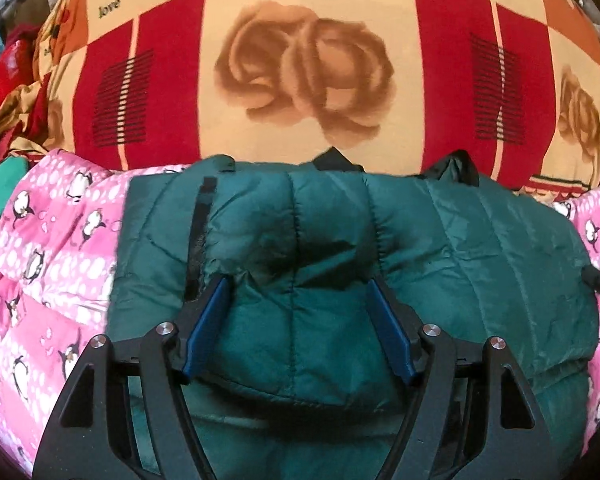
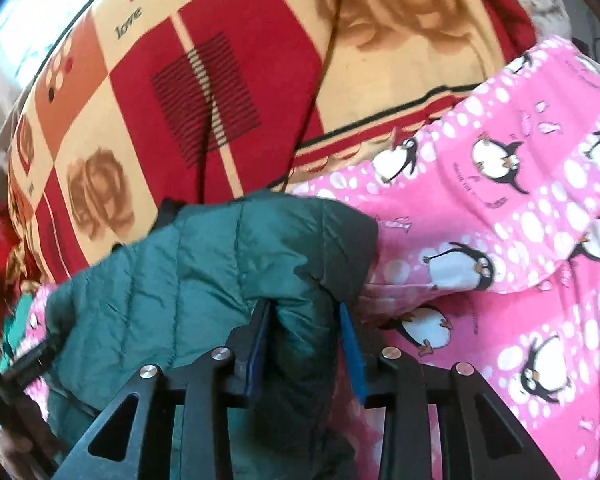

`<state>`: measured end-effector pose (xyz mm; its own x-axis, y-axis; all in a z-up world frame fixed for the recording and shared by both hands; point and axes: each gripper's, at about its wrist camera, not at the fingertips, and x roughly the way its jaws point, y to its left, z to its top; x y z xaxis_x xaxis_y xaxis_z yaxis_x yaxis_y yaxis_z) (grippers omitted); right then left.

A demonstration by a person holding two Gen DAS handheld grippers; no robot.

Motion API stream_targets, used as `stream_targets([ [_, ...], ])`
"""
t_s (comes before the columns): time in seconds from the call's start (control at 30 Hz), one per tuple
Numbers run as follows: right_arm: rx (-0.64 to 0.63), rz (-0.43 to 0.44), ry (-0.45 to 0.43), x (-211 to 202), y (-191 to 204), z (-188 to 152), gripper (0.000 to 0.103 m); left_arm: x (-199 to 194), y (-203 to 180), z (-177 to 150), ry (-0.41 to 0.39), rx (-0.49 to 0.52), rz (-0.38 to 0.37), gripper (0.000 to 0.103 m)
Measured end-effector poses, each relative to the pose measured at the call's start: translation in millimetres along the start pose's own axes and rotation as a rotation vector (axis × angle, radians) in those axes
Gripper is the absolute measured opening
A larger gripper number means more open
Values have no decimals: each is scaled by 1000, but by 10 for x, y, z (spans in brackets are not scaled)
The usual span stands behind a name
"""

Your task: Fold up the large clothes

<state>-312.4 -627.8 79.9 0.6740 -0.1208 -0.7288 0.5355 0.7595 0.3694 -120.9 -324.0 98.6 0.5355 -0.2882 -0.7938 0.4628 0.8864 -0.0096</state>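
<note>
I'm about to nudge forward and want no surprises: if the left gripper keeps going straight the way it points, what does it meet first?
The left gripper would meet the green quilted jacket first: its open fingers already straddle a puffed fold. The rose-patterned blanket lies beyond.

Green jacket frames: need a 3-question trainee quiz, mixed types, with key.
1. Multiple choice: the green quilted jacket lies on which fabric? A) plain white sheet B) pink penguin-print blanket C) blue towel
2. True or false: the left gripper has its jaws spread wide over a bunched part of the jacket.
3. Fill in: the right gripper has jacket fabric between its jaws near the jacket's ____ edge, beside the pink blanket.

Key
1. B
2. True
3. right, as seen in the right wrist view. Behind the jacket lies a red and cream rose-print blanket.
</note>
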Motion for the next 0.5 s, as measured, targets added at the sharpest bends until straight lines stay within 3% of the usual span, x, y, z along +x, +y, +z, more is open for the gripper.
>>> stream_targets([
  [0.13,-149,29,-37,-327,388,42,32,-53,57,-5,-18,-2,34,71],
  [0.23,-246,81,-14,-350,666,-75,43,-27,116,-67,-8,-13,73,71],
  [0.33,-299,113,44,-165,863,-229,43,14,170,-122,-7,-28,70,71],
  [0.5,-392,44,105,225,993,-438,43,71,207,-181,-7,-44,55,77],
])
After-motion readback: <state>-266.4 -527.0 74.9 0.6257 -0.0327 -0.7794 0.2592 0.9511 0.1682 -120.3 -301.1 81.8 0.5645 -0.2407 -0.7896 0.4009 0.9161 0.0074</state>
